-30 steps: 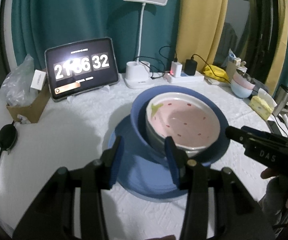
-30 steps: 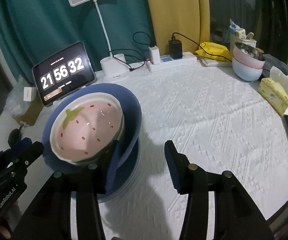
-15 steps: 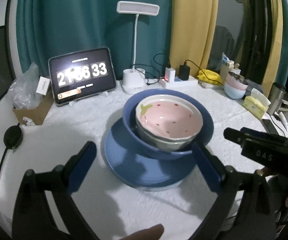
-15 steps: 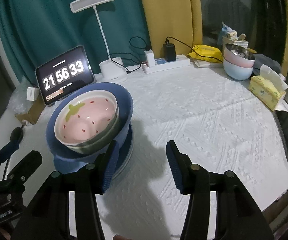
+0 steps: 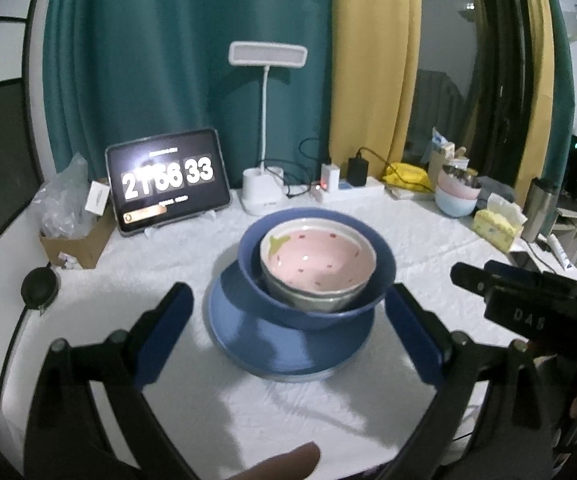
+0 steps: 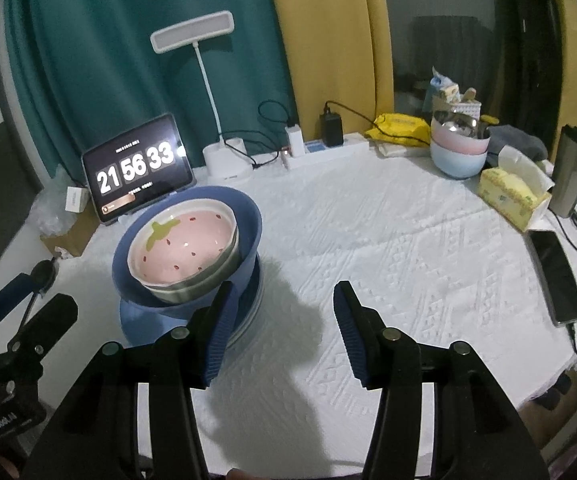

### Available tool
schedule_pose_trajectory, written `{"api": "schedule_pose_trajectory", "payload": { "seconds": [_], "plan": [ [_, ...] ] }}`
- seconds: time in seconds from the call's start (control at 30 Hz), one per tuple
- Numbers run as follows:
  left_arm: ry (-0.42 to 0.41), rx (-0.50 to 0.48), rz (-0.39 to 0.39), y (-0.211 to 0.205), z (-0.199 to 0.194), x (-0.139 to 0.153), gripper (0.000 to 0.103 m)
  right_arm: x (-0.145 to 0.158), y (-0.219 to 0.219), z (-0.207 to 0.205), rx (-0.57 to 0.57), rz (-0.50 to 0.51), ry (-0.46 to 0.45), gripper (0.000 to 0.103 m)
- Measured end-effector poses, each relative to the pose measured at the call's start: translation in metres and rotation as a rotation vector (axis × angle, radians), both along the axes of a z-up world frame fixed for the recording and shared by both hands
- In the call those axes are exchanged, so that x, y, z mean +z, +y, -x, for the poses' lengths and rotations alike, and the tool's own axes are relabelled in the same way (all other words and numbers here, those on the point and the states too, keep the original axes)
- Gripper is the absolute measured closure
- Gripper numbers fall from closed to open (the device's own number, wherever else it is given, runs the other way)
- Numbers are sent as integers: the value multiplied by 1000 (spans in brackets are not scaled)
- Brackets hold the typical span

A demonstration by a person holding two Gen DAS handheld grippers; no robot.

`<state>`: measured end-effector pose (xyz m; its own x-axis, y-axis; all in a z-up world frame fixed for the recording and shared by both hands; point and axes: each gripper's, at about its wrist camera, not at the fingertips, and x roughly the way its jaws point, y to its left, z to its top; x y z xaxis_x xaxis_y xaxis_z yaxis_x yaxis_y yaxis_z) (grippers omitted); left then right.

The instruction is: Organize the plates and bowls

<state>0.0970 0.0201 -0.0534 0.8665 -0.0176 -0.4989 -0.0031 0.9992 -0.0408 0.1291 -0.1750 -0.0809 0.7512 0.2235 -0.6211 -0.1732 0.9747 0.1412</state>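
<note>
Stacking two bowls, pink bowl (image 5: 316, 266) inside blue bowl (image 5: 320, 308), one blue plate (image 5: 272, 344); both tools (image 5: 288, 328) (image 6: 284, 320) released.

My left gripper (image 5: 288, 328) hangs with its jaws spread wide, having just opened, nothing between its pads. My right gripper (image 6: 282, 328) hangs half open, empty, angled down beside it.

Stacked at centre: pink strawberry bowl (image 5: 317, 261) nested in blue bowl (image 5: 315, 267), on blue plate (image 5: 288, 336). Flanking, clear of the stack, left gripper (image 5: 288, 324), jaws wide (just opened). At 10 o'clock, tablet clock (image 5: 167, 186); at 3 o'clock, right gripper (image 5: 516, 292).
</note>
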Motion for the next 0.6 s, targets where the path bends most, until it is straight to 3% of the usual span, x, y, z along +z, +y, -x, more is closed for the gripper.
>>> {"api": "schedule_pose_trajectory", "payload": {
  "seconds": [0.6],
  "plan": [
    [-94, -18, 17, -12, 38, 41, 6, 46, -10, 43, 6, 12, -126, 49]
  ]
}}
